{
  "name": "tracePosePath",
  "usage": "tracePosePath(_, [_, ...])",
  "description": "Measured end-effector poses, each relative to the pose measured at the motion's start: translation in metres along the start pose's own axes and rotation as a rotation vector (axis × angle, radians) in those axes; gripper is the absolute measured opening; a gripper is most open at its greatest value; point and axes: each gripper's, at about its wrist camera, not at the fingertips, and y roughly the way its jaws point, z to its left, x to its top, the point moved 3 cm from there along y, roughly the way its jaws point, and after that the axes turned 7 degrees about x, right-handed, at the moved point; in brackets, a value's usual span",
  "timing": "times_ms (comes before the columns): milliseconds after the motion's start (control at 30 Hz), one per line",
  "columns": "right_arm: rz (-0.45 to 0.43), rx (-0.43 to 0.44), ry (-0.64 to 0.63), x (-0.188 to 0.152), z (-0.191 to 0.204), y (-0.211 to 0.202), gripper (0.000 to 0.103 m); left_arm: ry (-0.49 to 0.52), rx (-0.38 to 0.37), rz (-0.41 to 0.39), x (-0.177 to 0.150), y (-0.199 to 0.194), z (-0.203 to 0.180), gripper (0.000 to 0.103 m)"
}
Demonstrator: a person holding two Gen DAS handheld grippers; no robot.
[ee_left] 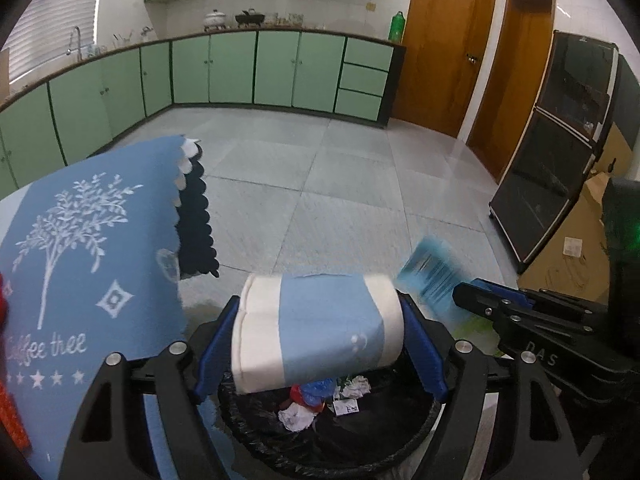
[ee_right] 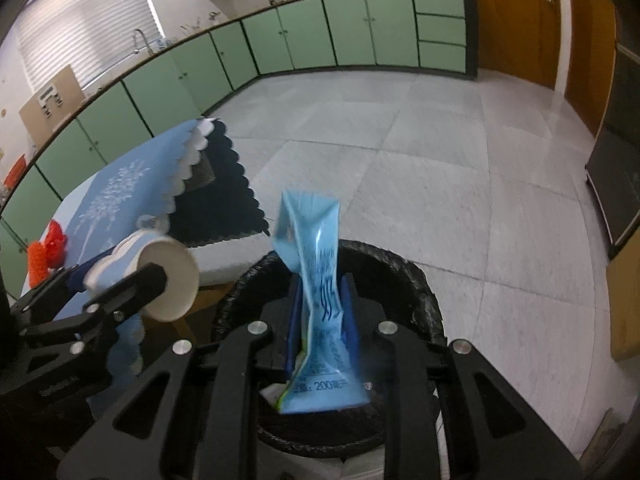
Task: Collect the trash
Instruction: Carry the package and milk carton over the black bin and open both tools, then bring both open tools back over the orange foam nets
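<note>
A green-cupboard kitchen is surrounding a black-lined bin (ee_right: 420,280) on the grey floor. The left claw (ee_left: 320,332) is gripping a paper cup (ee_left: 316,328) over it; the right claw (ee_right: 322,320) is pinching a blue packet (ee_right: 316,280), beside the table's (ee_right: 224,260) corner.

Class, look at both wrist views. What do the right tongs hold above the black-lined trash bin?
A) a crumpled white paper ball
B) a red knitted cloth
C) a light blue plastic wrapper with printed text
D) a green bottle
C: the right tongs are shut on the light blue plastic wrapper with printed text, which hangs over the black-lined trash bin; the left tongs grip a blue-and-white paper cup.
</note>
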Motion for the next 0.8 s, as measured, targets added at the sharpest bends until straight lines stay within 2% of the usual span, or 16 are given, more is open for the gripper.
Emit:
tracePosePath(33, [-0.002,-0.002,0.010,0.000,-0.004,0.000,0.031,-0.003,-0.011,0.011,0.000,0.002,-0.001,0.076])
tracePosePath(133, [-0.012,-0.019,0.031,-0.001,-0.015,-0.002,0.033,-0.006,-0.017,0.013,0.002,0.001,-0.003,0.078])
tracePosePath(200, [-0.026,-0.031,0.041,0.000,-0.017,-0.006,0.042,-0.004,-0.016,0.008,0.002,-0.002,-0.002,0.079])
tracePosePath(333, [-0.066,-0.041,0.042,-0.002,-0.013,-0.020,0.076,-0.017,-0.015,-0.006,0.004,-0.015,0.005,0.079])
tracePosePath(433, [-0.091,-0.043,0.017,-0.001,-0.001,-0.033,0.088,-0.022,0.000,-0.034,0.006,-0.031,0.012,0.080])
tracePosePath(600, [-0.129,-0.006,-0.004,-0.002,0.025,-0.053,0.091,-0.056,0.052,-0.089,0.004,-0.070,0.040,0.083])
tracePosePath(800, [-0.153,0.064,-0.052,-0.006,0.071,-0.063,0.092,-0.108,0.172,-0.151,-0.010,-0.120,0.085,0.085])
